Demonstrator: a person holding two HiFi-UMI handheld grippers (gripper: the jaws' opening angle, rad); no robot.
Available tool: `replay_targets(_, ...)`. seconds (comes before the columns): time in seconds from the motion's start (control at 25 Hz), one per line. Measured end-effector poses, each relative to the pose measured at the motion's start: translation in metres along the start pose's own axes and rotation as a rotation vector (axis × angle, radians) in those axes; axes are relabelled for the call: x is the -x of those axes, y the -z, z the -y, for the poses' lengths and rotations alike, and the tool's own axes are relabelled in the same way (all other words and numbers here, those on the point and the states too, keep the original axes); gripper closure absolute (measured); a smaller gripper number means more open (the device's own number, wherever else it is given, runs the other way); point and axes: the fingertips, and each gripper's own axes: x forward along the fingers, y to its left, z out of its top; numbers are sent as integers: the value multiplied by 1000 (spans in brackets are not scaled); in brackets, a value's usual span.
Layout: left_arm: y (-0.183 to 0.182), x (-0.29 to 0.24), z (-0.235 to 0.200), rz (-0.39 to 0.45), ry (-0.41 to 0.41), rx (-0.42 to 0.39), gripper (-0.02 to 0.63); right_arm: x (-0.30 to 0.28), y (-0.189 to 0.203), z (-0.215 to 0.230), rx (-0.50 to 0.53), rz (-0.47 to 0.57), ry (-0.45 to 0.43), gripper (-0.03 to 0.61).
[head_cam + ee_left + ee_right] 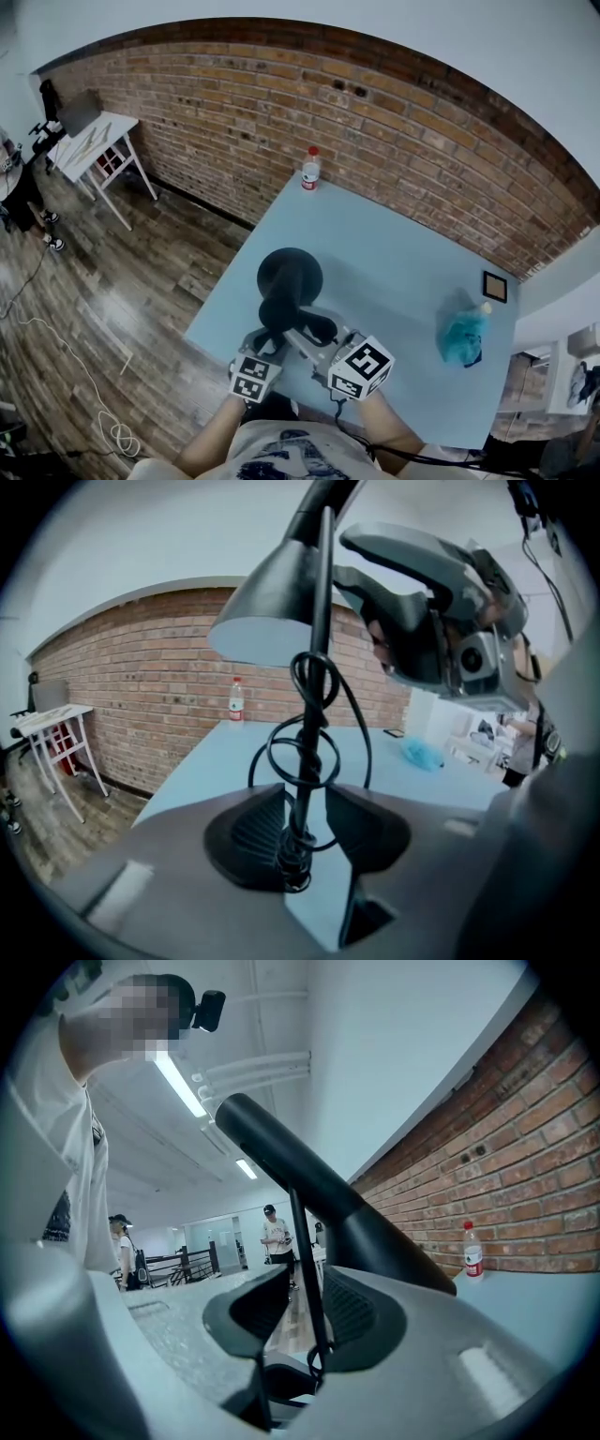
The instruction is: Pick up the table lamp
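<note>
The left gripper [307, 819] has its jaws spread wide and grips nothing. The table lamp's [272, 602] thin stem stands upright in the gap, closer to the pad at 9 o'clock, with clear space to the pad at 3 o'clock. The right gripper [305, 1312] is also wide open. There the stem crosses the gap close by the 3 o'clock pad, and I cannot tell if they touch.

The pads are dark and ribbed, and the gripper bodies are grey. The lamp is matte black, with a cone shade and a black cord [309, 752] looped round the stem. It sits at the near-left edge of the smooth pale-blue table [394, 253].

At 3 o'clock from the lamp lies a crumpled teal thing [464, 337]. At 12 o'clock, on the far corner, stands a clear bottle [310, 169] with a red cap and a label too small to read. A red brick wall [375, 122] runs behind.
</note>
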Motion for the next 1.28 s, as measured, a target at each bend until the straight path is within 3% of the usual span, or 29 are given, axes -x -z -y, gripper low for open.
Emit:
replay_targets(1.04,1,-15,-2,19,21,22,529,-19,30,3,-20,-72,-54,480)
replay_targets(1.28,1,-15,0,24,28,17,530,-18,29,6,-24,-68,-37,522)
